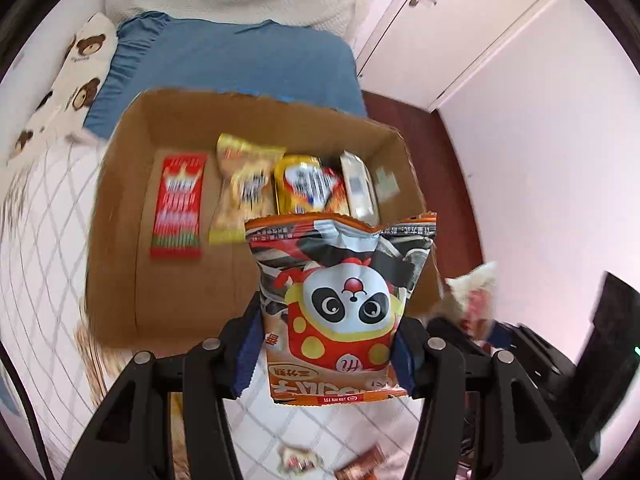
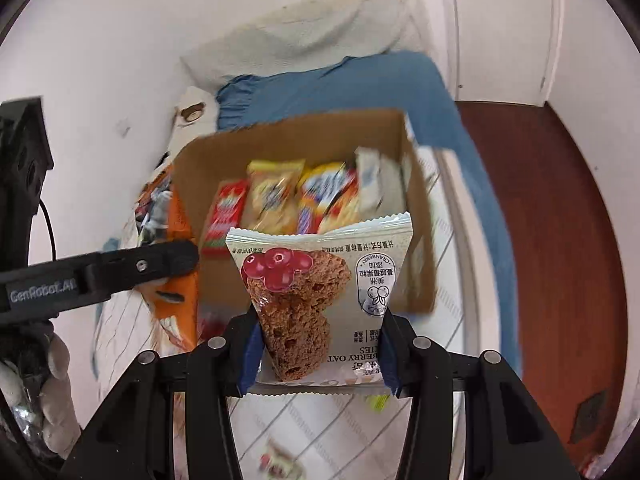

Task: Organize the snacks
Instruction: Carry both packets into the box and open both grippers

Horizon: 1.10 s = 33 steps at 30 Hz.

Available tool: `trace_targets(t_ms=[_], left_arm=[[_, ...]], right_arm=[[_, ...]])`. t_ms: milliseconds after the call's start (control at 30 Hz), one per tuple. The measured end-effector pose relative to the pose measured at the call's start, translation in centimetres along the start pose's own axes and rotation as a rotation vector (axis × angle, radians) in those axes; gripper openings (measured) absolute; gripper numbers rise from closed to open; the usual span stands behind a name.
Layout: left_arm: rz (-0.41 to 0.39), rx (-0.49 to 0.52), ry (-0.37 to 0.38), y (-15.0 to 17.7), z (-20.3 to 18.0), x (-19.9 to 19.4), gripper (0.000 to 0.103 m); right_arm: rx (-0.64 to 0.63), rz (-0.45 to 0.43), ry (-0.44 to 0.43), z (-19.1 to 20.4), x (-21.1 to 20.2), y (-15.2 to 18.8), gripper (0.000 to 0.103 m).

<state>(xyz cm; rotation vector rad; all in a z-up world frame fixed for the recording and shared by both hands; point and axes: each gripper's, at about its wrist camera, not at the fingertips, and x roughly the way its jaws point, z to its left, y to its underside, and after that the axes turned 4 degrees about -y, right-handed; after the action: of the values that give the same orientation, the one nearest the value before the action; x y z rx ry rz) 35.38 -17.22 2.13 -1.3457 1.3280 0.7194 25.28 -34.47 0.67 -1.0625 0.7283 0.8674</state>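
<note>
Pinching a panda snack bag (image 1: 340, 304) between its blue pads, the left gripper (image 1: 326, 354) held it above the near edge of an open cardboard box (image 1: 120, 208) on a bed. The right gripper (image 2: 318, 354) was pressed onto a cranberry oat cookie packet (image 2: 320, 292) over the same box. Inside lay a red pack (image 1: 178, 206), two yellow packs (image 1: 244, 188) and a pale one (image 1: 358, 188), side by side.
</note>
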Motion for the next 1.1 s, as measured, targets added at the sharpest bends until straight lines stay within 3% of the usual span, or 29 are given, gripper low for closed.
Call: trace_targets(t_ms=[133,433,533,600,667,900,1100], left_arm=[[0.091,-0.032,-0.005,-4.3,-0.5,5.4,0.053],[0.234,-0.061,-0.048,-5.4,-0.5,12.0,0.053],[0.27,-0.049,-0.074,-4.9,-0.4,13.2,0.055],[0.264,-0.023,-0.123,-4.7,-0.3,13.7,0.078],[0.27,0.0,-0.147,-4.4,-0.3,14.1,0.093],[0.203,-0.01,-0.135,-3.4,0.3,12.4,0.093],[0.095,-0.041,-0.176,-2.5,2.0,8.9,0.093]], right_arm=[[0.032,0.031,0.014,-1.1,2.9,-3.4,0.051],[0.017,0.141,0.057,-2.4,9.0,-4.2,0.051],[0.024,0.193,0.054,-2.9,10.9,-3.8,0.065],[0.031,0.23,0.061,-3.3,11.9,-3.5,0.087],[0.04,0.245,0.051,-3.3,12.0,-3.0,0.09],[0.007,0.246,0.085,-1.7,12.4,-2.6,0.094],[0.012,0.214,0.11,-1.4,10.5,-2.5,0.094]])
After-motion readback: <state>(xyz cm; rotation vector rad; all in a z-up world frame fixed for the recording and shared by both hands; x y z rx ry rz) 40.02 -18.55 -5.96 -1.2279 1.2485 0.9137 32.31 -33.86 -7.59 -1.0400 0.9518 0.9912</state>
